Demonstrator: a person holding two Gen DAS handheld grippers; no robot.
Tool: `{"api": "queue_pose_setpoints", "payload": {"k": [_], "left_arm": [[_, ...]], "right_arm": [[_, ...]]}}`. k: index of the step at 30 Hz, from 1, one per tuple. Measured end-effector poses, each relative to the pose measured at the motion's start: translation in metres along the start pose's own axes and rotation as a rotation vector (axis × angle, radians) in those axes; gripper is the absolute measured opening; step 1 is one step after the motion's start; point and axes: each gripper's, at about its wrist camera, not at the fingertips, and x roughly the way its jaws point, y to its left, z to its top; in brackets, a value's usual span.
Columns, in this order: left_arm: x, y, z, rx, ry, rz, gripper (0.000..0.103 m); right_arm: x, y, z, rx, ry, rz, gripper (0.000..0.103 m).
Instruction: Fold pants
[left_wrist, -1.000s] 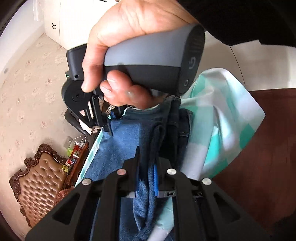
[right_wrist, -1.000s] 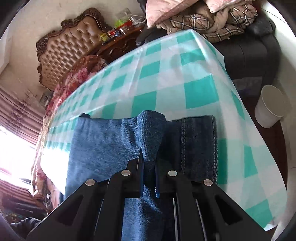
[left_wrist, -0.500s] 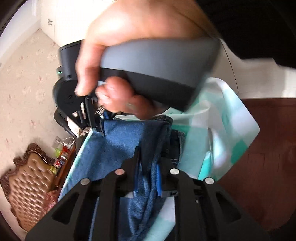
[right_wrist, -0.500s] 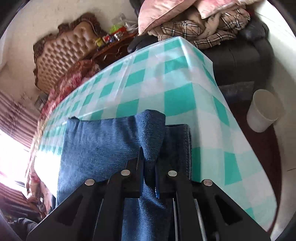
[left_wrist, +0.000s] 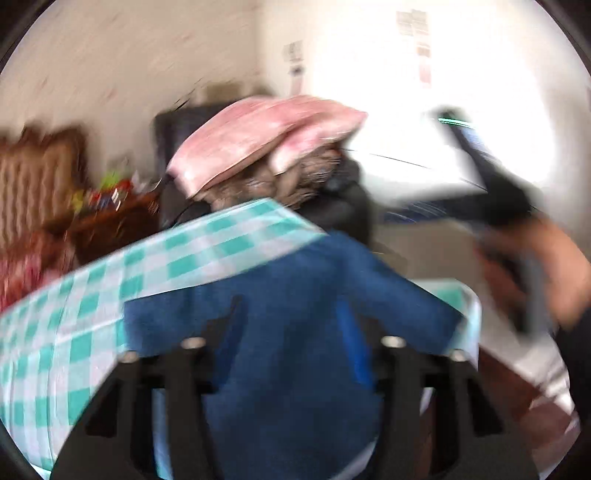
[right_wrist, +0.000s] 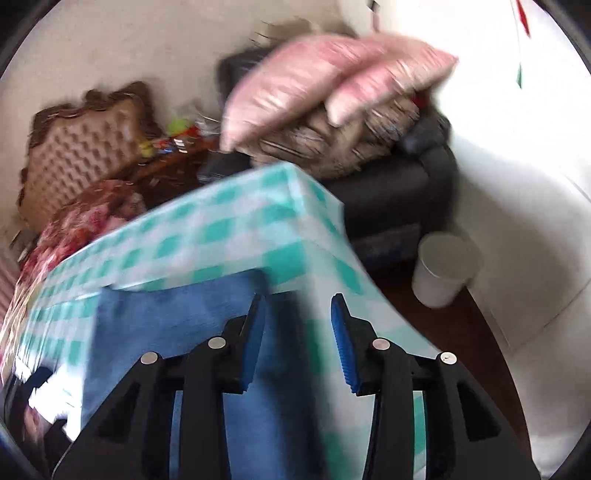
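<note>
Pants (right_wrist: 177, 325): blue denim, flat on my checked tablecloth (right_wrist: 229, 236).
Left gripper (left_wrist: 291, 332): jaws opening, denim between, unpinched.
Right gripper (right_wrist: 297, 332): jaws opening, denim beneath; bin (right_wrist: 443, 273) at two o'clock.

Both hand-held grippers, left (left_wrist: 291, 332) and right (right_wrist: 297, 336), let go of the pants (right_wrist: 177, 325) and their jaws are opening.

Both views are motion-blurred. The left hand-held gripper (left_wrist: 291, 332) fills the lower frame, jaws opening. The right hand-held gripper (right_wrist: 297, 332) likewise, blue pads (right_wrist: 341, 347) parted, opening. A hand (left_wrist: 546, 273) shows at right edge.
</note>
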Motion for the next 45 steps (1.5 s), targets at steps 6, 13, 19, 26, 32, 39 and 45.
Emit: {"api": "queue_pose_setpoints", "payload": {"k": [6, 13, 19, 26, 32, 39, 45], "left_arm": [[0.096, 0.038, 0.034, -0.113, 0.186, -0.171, 0.023], [0.174, 0.017, 0.019, -0.102, 0.354, -0.188, 0.02], [0.171, -0.003, 0.034, -0.047, 0.297, -0.215, 0.019], [0.185, -0.002, 0.034, -0.052, 0.305, -0.226, 0.023], [0.163, 0.019, 0.031, -0.142, 0.293, -0.17, 0.025], [0.147, 0.049, -0.009, -0.215, 0.396, -0.073, 0.042], [0.116, 0.034, -0.03, -0.13, 0.424, -0.049, 0.076]], "right_arm": [[0.012, 0.053, -0.04, -0.052, 0.015, -0.127, 0.065], [0.049, 0.054, -0.068, -0.068, 0.102, -0.24, 0.063], [0.053, 0.053, -0.072, -0.056, 0.118, -0.243, 0.064], [0.055, 0.053, -0.072, -0.055, 0.119, -0.243, 0.065], [0.055, 0.054, -0.072, -0.054, 0.119, -0.241, 0.065], [0.055, 0.054, -0.074, -0.061, 0.114, -0.245, 0.065], [0.055, 0.055, -0.075, -0.061, 0.114, -0.245, 0.065]]}}
